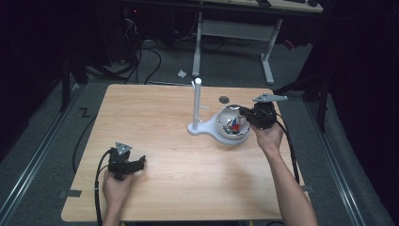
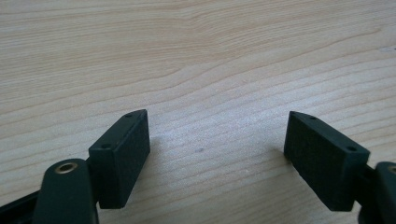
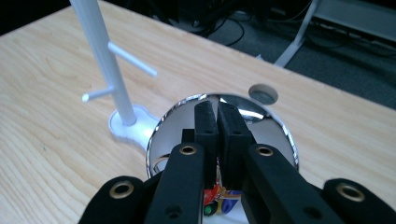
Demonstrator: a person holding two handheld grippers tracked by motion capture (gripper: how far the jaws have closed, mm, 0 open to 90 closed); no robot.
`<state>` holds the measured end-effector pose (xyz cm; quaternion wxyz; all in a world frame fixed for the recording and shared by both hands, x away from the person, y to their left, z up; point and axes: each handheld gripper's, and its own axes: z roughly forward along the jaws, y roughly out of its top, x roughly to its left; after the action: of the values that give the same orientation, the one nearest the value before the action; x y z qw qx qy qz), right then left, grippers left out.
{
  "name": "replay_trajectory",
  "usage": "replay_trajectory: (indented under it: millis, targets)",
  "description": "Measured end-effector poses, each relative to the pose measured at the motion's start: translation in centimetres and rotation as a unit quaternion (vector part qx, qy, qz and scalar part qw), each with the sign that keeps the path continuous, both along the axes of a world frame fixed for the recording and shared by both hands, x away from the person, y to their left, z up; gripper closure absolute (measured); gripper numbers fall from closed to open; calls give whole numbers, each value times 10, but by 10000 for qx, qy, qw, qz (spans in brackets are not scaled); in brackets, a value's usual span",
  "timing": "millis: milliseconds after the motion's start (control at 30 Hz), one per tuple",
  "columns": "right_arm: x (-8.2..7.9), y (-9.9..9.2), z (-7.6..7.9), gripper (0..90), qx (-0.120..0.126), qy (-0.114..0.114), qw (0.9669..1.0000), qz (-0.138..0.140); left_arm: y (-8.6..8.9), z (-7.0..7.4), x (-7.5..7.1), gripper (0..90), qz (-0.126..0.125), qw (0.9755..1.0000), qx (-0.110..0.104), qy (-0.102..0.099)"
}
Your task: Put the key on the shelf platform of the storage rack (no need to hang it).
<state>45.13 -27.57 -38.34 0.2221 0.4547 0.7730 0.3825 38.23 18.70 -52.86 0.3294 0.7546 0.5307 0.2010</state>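
A shiny metal bowl [image 1: 222,123] stands right of the table's middle and holds small red, blue and green items [image 1: 234,124]. My right gripper [image 1: 243,114] reaches over the bowl's rim from the right. In the right gripper view its jaws [image 3: 217,110] stand pressed together above the bowl [image 3: 282,133], with the coloured items [image 3: 215,196] below them; nothing shows between the pads. My left gripper [image 1: 140,163] rests low on the table near the front left. Its jaws [image 2: 217,149] stand wide apart over bare wood.
A white post with short pegs [image 1: 197,106] rises from a flat base that touches the bowl's left side [image 3: 109,65]. A round grommet hole [image 1: 224,99] lies behind the bowl. Beyond the table's far edge are cables and a desk frame [image 1: 266,52] on the floor.
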Motion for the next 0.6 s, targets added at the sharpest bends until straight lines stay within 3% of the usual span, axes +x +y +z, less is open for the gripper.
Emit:
replay_trajectory:
  millis: [600]
  targets:
    - [14,-2,-23,879,57,302,9993,-193,0,0,0,229,5,10000,4,-6]
